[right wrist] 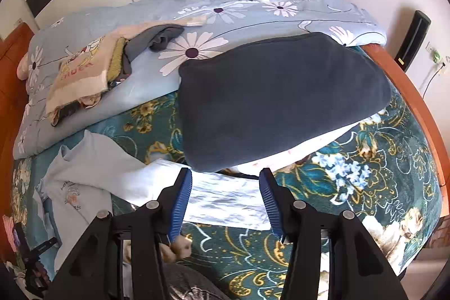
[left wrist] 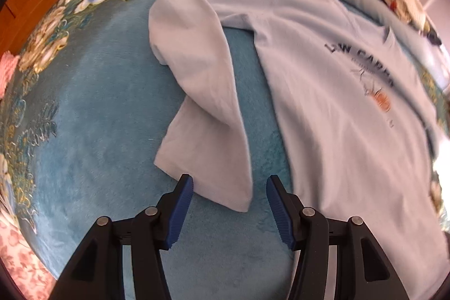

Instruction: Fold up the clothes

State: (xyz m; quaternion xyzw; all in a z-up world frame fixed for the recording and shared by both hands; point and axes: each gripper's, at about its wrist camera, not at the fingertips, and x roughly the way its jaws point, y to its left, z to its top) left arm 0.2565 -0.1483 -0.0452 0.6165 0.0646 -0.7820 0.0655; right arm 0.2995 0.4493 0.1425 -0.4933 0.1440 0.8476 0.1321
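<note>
Pale blue shirt (left wrist: 337, 103) lies print-up on the teal blanket (left wrist: 98, 131), spread for folding. Left gripper (left wrist: 229, 184) is apart, straddling the sleeve cuff (left wrist: 219, 173) at lower centre, likely to fold it inward. Right gripper (right wrist: 225, 176) is apart over the other sleeve (right wrist: 225, 201), gripping nothing.

The shirt (left wrist: 323, 108) is pale blue with dark letters and a small orange picture. The bed blanket (left wrist: 112, 117) is teal with white and gold flowers. The quilt (right wrist: 239, 4) is light blue with white daisies. The pillow (right wrist: 281, 97) is dark blue. The tongs (left wrist: 229, 187) are black with blue pads (left wrist: 182, 212).
</note>
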